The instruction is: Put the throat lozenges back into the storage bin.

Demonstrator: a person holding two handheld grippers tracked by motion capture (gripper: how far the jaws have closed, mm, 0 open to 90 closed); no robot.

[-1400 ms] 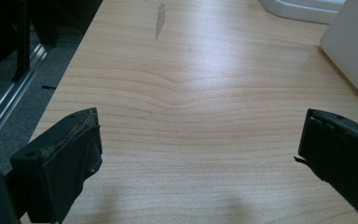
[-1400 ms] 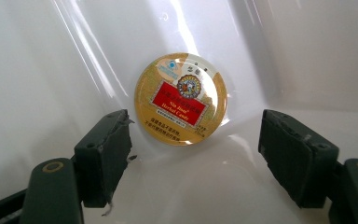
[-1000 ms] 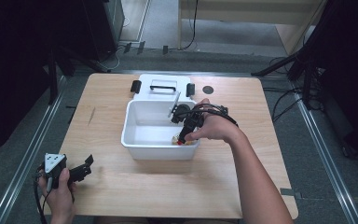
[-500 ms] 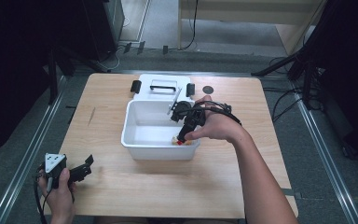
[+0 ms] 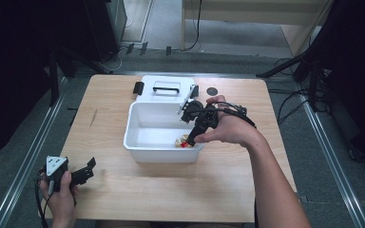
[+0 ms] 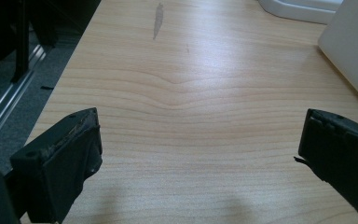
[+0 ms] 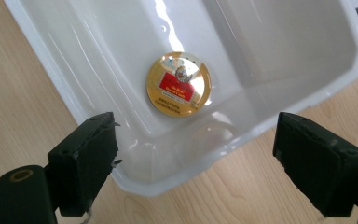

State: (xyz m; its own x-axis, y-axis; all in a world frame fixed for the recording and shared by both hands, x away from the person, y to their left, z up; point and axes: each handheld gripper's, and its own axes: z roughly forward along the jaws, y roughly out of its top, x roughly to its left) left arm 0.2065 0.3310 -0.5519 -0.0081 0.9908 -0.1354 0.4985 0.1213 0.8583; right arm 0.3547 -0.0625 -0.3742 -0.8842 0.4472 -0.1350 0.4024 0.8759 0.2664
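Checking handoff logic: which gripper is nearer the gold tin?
Right. The right gripper hangs just above the gold tin in the white bin, jaws open. The left gripper sits off at the table's near-left corner.

Round tin — 1 flat, gold-rimmed disc with a red label panel and small print on its upward face. It lies flat on the floor of the white plastic bin, near the bin's front right corner, close to both walls there — contact with them cannot be confirmed. Nothing grips it.
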